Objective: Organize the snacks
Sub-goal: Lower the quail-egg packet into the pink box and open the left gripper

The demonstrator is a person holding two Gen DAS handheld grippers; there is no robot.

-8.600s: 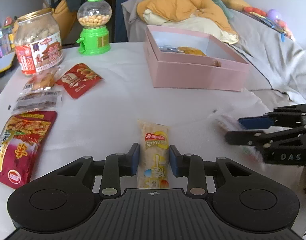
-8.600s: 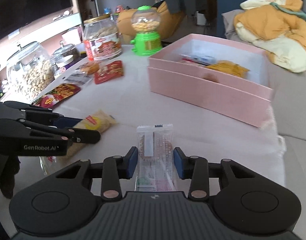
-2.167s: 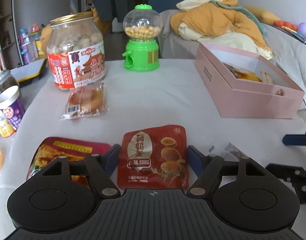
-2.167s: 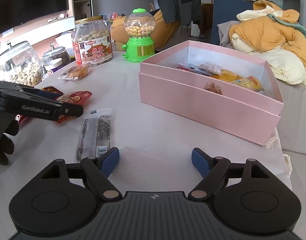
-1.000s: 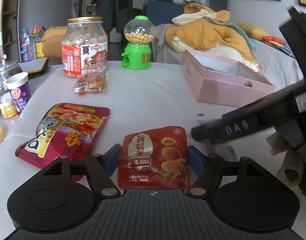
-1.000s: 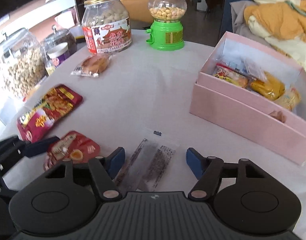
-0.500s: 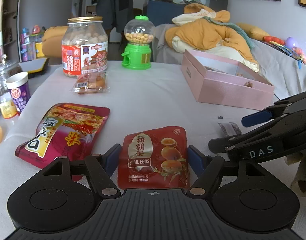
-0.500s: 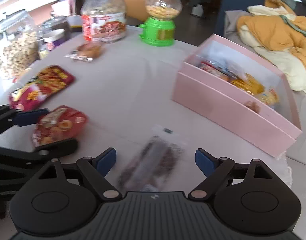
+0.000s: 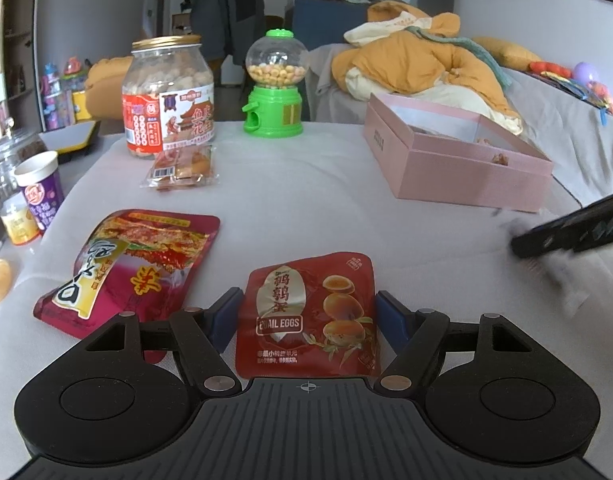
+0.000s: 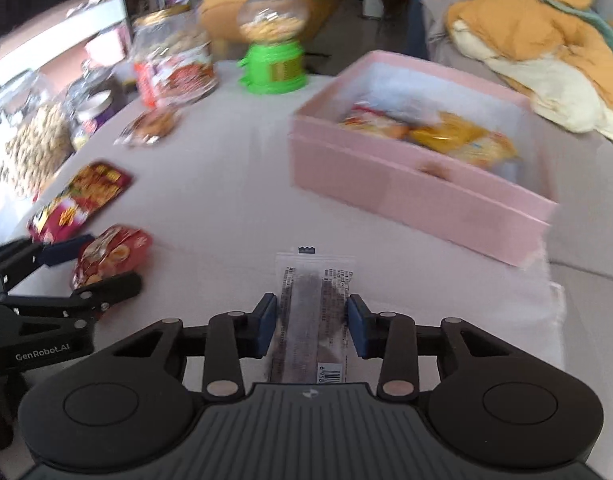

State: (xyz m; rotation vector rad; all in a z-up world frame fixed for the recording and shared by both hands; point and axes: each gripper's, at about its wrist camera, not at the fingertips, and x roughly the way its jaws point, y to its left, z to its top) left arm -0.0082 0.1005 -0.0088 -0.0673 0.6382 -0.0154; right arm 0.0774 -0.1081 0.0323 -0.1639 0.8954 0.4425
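Note:
My left gripper point(image 9: 308, 316) is open around a red quail-egg pouch point(image 9: 310, 316) that lies flat on the white tablecloth; its pads stand just off the pouch's edges. My right gripper point(image 10: 311, 320) is shut on a clear packet of dark snack bars point(image 10: 312, 312) and holds it above the cloth. The pink box point(image 10: 406, 196) stands ahead to the right, open, with several snack packs inside; it also shows in the left wrist view point(image 9: 458, 172). The left gripper point(image 10: 94, 268) and the red pouch point(image 10: 112, 256) show at the left of the right wrist view.
A large red chip bag point(image 9: 126, 268) lies left of the pouch. A clear cake packet point(image 9: 182, 168), a peanut jar point(image 9: 168, 98) and a green candy dispenser point(image 9: 276, 88) stand at the back. Cups and jars point(image 9: 38, 196) line the left edge.
My right gripper has closed on the clear packet of dark bars and lifted it, swinging toward the pink box. My left gripper stays open around the quail-egg pouch.

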